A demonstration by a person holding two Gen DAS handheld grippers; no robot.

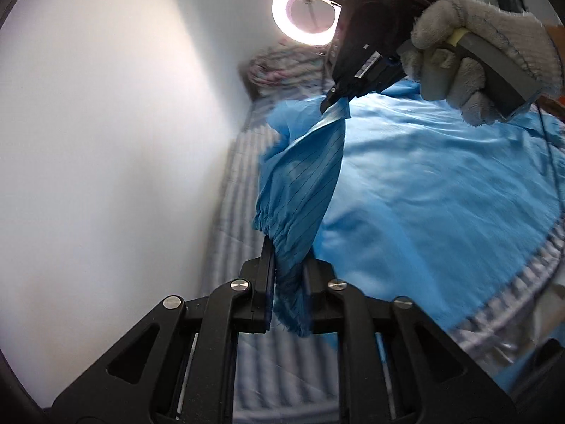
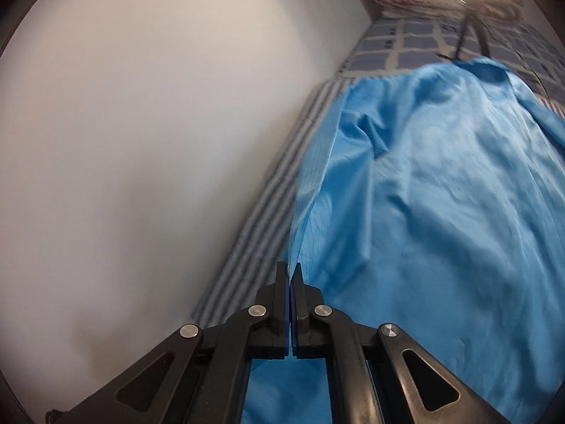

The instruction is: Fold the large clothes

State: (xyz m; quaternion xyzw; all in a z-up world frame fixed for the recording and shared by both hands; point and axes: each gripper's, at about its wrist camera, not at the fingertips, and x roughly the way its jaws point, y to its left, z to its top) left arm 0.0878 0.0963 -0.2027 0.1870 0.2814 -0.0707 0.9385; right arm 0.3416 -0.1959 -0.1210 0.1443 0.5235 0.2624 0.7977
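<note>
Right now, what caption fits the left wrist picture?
Left gripper and right gripper lift a blue sleeve over the bed.

A ring light is glaring white at the top of both fisheye views, washing the wall pale; edges are bending, darkening and blurring.

A large light-blue garment is spread flat over a striped bed, next to a white wall. Its fabric is smooth, with thin dark pinstripes. One sleeve, with a gathered elastic cuff, is lifted and stretched above the body.
</note>
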